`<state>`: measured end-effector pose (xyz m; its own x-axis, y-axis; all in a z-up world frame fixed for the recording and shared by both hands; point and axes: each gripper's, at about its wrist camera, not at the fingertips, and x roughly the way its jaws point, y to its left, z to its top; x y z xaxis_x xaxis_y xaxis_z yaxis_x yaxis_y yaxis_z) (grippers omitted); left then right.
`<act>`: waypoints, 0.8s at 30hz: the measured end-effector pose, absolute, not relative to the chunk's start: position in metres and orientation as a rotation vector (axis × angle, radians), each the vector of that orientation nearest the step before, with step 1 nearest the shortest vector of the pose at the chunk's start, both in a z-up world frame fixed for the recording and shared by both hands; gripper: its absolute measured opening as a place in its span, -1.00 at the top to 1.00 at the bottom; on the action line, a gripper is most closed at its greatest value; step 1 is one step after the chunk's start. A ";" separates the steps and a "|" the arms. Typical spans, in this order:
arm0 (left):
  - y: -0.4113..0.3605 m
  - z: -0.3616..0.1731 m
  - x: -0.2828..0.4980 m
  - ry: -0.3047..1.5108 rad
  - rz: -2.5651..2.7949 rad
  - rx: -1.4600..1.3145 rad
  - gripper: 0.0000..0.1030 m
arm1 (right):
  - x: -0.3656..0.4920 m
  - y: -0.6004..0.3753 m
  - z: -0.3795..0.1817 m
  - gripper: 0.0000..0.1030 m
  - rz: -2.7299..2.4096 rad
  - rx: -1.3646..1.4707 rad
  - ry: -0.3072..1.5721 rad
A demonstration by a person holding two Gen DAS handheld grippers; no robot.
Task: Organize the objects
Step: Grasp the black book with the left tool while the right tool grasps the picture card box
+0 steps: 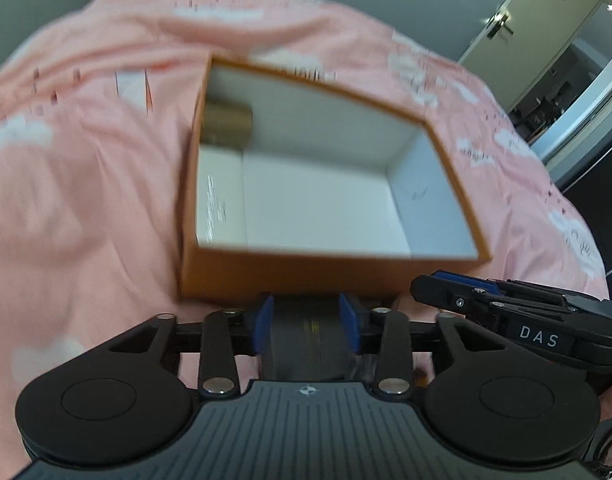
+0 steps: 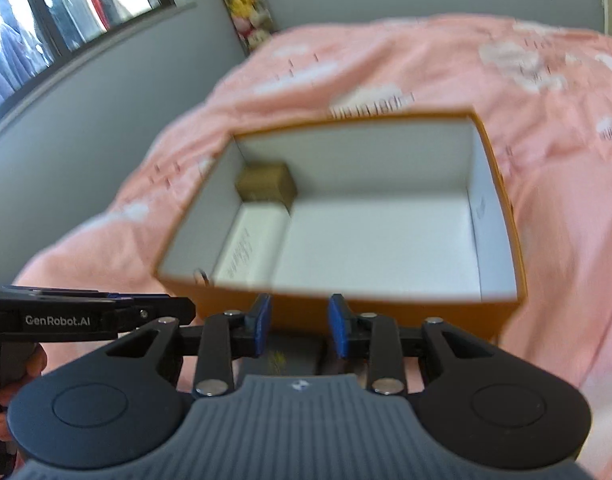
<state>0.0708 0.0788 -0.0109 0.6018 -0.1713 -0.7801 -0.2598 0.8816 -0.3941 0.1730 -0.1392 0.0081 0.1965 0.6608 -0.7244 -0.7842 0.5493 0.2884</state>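
Pink bed point(image 2: 546, 200) spread wide, soft and creased underneath. Orange box point(image 2: 386, 312) resting on it, open, white inside, mostly bare. Small brown box point(image 2: 266, 186) tucked into the far left corner, white leaflet point(image 2: 248, 250) flat along the left wall. Left claw point(image 1: 306, 322) clamped on a dark flat object point(image 1: 306, 344), just short of the near wall. Right claw point(image 2: 298, 324) alongside, narrow; dark flat thing beneath, grip on it impossible to tell. Best carried level over the rim, lowered onto the bare floor beside the brown box, released only once settled.
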 end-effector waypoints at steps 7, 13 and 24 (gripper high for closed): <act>0.082 -0.069 0.079 0.999 0.089 -0.612 -0.35 | 0.175 -0.143 -0.036 0.47 0.941 -0.227 1.024; 0.091 -0.101 0.089 1.028 0.098 -0.727 -0.52 | 0.179 -0.139 -0.050 0.46 0.947 -0.237 1.068; 0.098 -0.121 0.102 1.038 0.021 -0.836 -0.52 | 0.185 -0.129 -0.065 0.46 0.939 -0.269 1.103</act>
